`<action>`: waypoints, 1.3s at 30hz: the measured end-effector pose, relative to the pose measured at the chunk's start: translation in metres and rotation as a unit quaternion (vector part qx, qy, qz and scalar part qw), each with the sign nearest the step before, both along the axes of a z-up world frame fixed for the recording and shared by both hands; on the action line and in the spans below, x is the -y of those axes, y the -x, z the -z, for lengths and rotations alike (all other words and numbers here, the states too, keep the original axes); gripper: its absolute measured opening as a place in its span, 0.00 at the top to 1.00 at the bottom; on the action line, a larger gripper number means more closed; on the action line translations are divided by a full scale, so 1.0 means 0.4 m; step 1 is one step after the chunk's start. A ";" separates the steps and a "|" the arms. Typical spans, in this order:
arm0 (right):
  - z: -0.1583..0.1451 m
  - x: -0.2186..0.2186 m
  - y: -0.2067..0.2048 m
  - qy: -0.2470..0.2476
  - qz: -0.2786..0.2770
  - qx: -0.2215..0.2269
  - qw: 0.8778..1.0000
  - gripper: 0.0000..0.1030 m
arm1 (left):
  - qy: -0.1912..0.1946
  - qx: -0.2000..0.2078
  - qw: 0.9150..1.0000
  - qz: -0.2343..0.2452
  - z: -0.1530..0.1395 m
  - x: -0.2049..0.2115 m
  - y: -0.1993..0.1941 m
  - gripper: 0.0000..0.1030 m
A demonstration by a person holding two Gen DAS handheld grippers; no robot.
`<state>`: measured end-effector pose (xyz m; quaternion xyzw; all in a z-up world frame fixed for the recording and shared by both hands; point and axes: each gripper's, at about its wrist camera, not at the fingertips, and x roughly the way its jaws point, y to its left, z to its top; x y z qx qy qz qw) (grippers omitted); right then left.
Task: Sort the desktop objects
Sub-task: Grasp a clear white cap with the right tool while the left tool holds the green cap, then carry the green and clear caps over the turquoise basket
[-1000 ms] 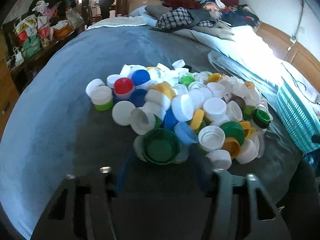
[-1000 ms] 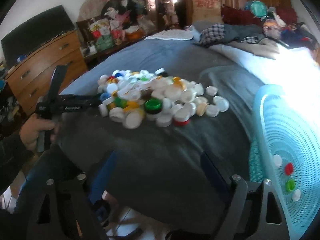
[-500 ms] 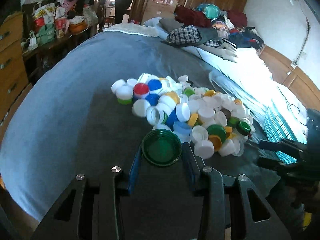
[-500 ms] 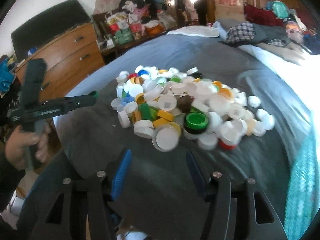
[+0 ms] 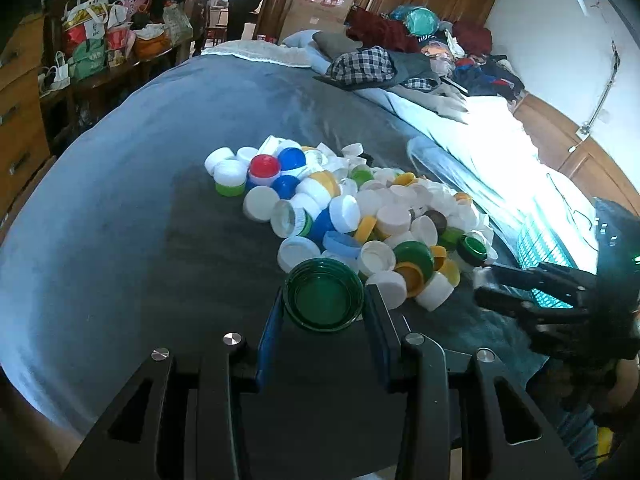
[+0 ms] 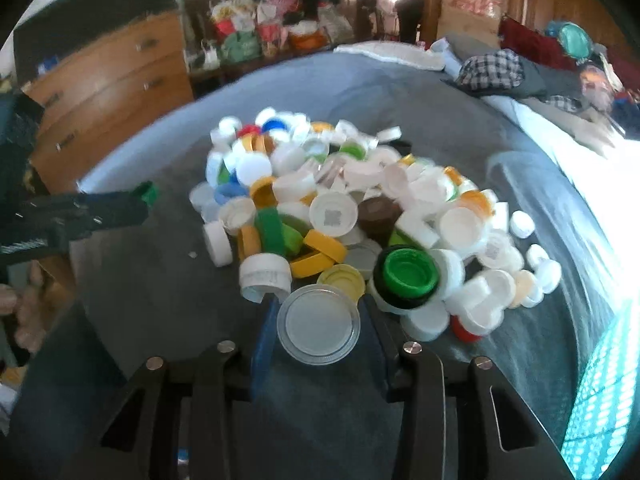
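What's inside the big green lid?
Nothing: the big green lid faces open side up, showing only its bare green bottom and ridged wall. Whatever lies under it is covered.

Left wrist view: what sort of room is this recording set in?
Most likely a cluttered bedroom: the bottle caps are piled on a bed with a grey blanket, clothes heaped at its far end, and a wooden dresser beside it.

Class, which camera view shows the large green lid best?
The left wrist view: the large green lid sits full-face, hollow side up, between the left gripper fingers. The right wrist view shows only a green sliver at that gripper's tip.
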<state>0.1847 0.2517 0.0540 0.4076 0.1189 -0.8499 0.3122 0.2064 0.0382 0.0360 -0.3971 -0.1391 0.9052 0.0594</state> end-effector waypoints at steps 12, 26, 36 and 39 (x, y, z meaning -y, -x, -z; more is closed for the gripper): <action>-0.153 -0.149 -0.063 0.028 0.041 -0.047 0.998 0.57 | 0.021 -0.031 0.998 0.055 -0.111 -0.160 0.023 0.67; -0.322 -0.478 -0.067 0.035 0.161 -0.117 0.979 0.57 | 0.059 -0.078 0.982 0.163 -0.273 -0.497 0.125 0.67; -0.329 -0.689 -0.076 0.031 0.242 -0.105 0.964 0.57 | 0.094 -0.048 0.961 0.255 -0.282 -0.810 0.225 0.67; -0.328 -0.724 -0.079 0.031 0.256 -0.103 0.961 0.57 | 0.108 -0.045 0.954 0.277 -0.279 -0.893 0.236 0.67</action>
